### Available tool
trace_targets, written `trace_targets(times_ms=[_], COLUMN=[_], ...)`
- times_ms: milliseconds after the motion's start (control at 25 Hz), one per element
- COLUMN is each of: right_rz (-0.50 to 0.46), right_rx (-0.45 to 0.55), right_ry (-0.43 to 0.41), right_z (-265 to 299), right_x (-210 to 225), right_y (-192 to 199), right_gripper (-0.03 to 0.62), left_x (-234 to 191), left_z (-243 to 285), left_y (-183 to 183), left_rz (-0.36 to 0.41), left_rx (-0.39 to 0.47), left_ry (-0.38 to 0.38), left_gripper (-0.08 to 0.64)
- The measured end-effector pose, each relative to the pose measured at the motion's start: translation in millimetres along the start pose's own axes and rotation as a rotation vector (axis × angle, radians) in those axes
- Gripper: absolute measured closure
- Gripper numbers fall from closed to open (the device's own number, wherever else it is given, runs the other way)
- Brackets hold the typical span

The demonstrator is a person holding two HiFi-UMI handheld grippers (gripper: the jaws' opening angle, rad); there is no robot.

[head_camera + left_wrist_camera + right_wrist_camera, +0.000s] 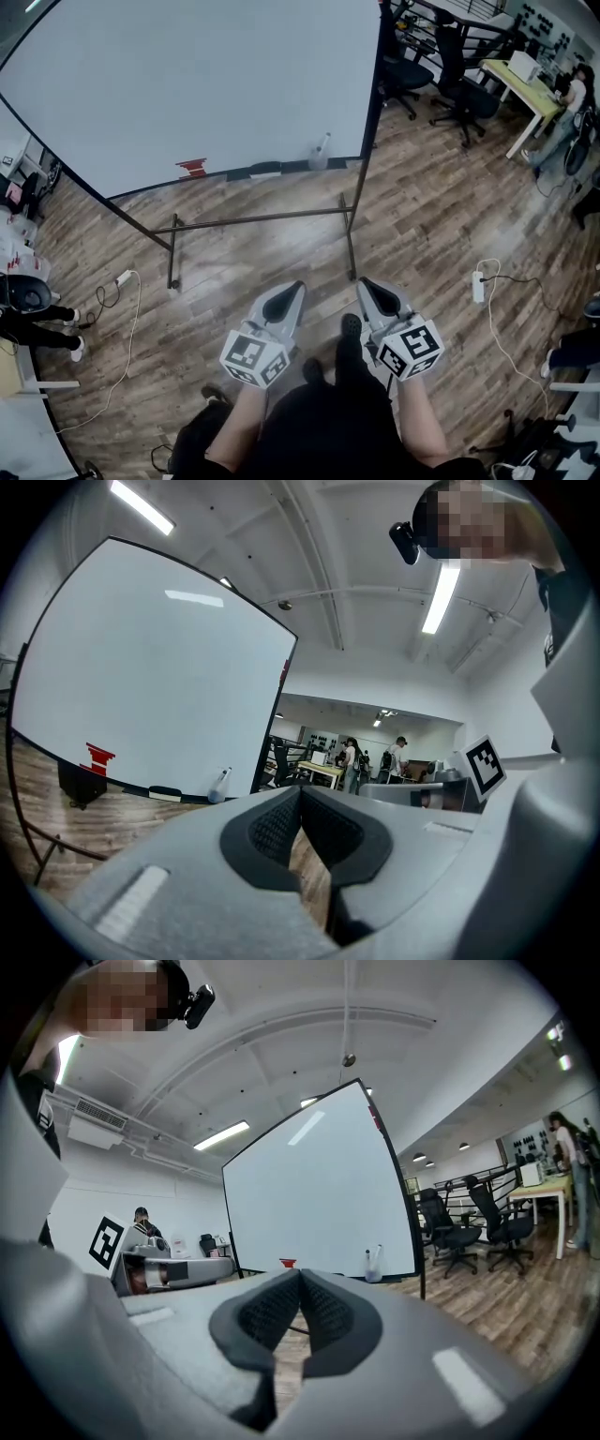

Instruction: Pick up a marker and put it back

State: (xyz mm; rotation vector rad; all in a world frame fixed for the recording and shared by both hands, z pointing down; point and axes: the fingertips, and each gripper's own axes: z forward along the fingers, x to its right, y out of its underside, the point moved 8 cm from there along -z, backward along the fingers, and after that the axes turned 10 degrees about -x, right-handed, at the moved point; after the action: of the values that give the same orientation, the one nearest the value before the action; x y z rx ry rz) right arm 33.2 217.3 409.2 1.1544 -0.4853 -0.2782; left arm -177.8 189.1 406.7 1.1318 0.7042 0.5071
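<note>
Both grippers are shut and empty. In the left gripper view, the left gripper [300, 794] has its dark ribbed pads meeting at the tips, with only the wood-plank floor [309, 874] showing through the gap below them. The right gripper [300, 1277] looks the same in its own view: jaws together at the tips, nothing clamped.

From the head view, the two grippers are held side by side over the floor [422, 234], the left gripper [292, 291] and the right gripper [367, 289] both pointing toward the large white whiteboard on a black metal stand [187, 84]. Neither touches the board or anything on it; both are well apart from its ledge.

The small red marker [192, 168] lies on the ledge along the board's lower edge, toward its left end; it is too small to make out in detail. It also shows in the left gripper view [98, 758] and the right gripper view [287, 1263]. Further right along the ledge are a black eraser [265, 170] and then a clear spray bottle [321, 150], standing upright.

Beyond the board are black office chairs [459, 94] and a yellow-topped bench [511, 80]; a white power strip [478, 286] lies on the floor to the right.
</note>
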Motion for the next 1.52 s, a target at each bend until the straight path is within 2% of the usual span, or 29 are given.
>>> trace_targets(times_ms=[240, 680, 1000, 1280, 1520], right_rz=[-0.002, -0.016, -0.035, -0.005, 0.001], right_rx=[-0.015, -0.065, -0.121, -0.196, -0.222], right_ry=[-0.049, -0.183, -0.224, -0.261, -0.257], right_z=[28, 93, 114, 141, 170], right_x=[42, 115, 170, 182, 189], right_y=[-20, -54, -60, -47, -49], right_gripper=[0.589, 0.589, 0.589, 0.589, 0.589], left_x=[-4, -21, -24, -28, -54], left_z=[34, 99, 142, 158, 175], left_y=[-20, -47, -52, -42, -41], left_rz=[0.008, -0.008, -0.024, -0.053, -0.068], left_rx=[0.015, 0.031, 0.031, -0.009, -0.024], left_ry=[-0.036, -0.165, -0.25, -0.278, -0.263], left_gripper=[0.549, 0.549, 0.549, 0.549, 0.549])
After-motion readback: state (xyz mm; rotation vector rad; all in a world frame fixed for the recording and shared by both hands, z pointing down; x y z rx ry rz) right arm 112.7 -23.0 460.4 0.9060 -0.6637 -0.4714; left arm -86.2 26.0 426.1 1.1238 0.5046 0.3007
